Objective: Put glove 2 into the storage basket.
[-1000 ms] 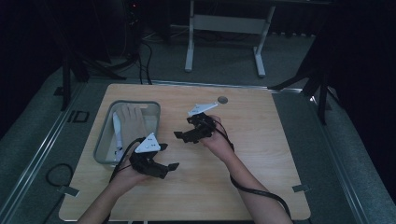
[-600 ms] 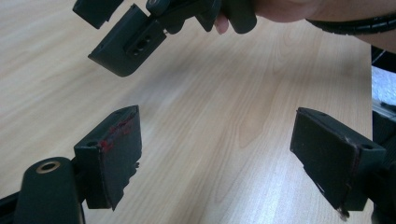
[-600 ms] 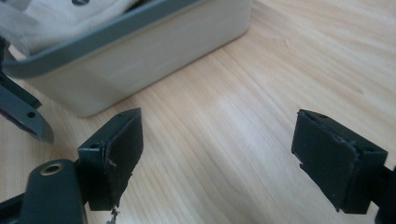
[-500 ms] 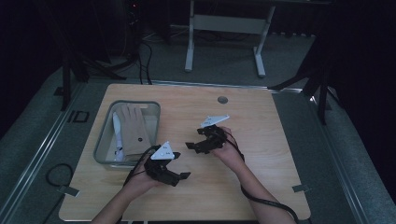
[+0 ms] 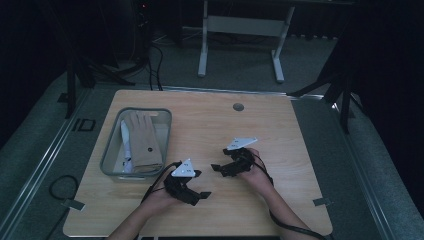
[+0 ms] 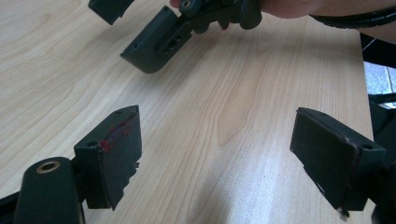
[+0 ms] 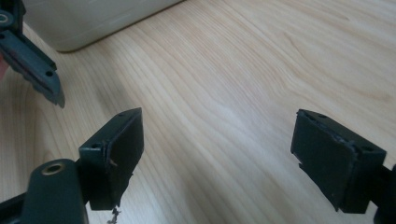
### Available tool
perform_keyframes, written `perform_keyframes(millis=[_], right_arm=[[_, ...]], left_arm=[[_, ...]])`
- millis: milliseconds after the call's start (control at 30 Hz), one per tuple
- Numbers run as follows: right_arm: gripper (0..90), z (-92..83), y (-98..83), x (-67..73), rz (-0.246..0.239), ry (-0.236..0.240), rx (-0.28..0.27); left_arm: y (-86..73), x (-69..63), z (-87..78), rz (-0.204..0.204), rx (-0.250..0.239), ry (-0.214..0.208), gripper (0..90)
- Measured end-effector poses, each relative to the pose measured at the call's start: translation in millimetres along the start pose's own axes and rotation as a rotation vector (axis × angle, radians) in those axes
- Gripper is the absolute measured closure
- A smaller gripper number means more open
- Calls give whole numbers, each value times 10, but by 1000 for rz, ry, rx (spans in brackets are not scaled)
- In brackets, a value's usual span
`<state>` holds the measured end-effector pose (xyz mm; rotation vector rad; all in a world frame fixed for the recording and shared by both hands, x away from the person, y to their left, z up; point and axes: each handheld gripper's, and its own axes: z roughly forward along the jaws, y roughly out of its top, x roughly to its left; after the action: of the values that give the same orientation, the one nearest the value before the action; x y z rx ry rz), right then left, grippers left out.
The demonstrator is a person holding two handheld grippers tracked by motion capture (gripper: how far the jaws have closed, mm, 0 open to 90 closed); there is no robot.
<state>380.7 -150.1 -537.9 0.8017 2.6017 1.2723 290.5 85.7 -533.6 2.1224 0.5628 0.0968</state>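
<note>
Grippers, two, black, hand-held, low over the pale wooden table (image 5: pixel 280 130). Left gripper (image 5: pixel 198 184): lower centre of the high view, jaws spread, nothing between. Right gripper (image 5: pixel 218 167): just right of it, jaws spread, empty. Grey rectangular tray (image 5: pixel 111 150): left of the frame, holding a tan fabric glove (image 5: pixel 142 142).

Pale smooth wood-grain table (image 5: pixel 300 150); matt black plastic left hand-held gripper (image 5: pixel 196 187).

Lab/test bay, dim. Evidence: lone wooden table (image 5: pixel 280 135) w/ cable grommet (image 5: pixel 238 107) on grey carpet (image 5: pixel 395 165), floor rails, tripod legs (image 5: pixel 320 90), trailing cables (image 5: pixel 150 55).
</note>
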Motion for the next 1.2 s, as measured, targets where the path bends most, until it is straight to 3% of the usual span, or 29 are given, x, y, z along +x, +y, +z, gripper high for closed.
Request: perform_keyframes(millis=[433,600,933,1200], right_arm=[[168,-170,-333,-2,25,-8,-8],[167,-248,-451,1,22,-37,1],[148,-430,-599,1,24,-58,-24],[148,-442,-616,-20,25,-62,-32]], left_arm=[[-18,-34,141,19,-2,-23,168],[-24,-60,190,22,3,-39,168],[-57,-98,271,39,24,-59,167],[-65,-94,263,37,11,-57,167]])
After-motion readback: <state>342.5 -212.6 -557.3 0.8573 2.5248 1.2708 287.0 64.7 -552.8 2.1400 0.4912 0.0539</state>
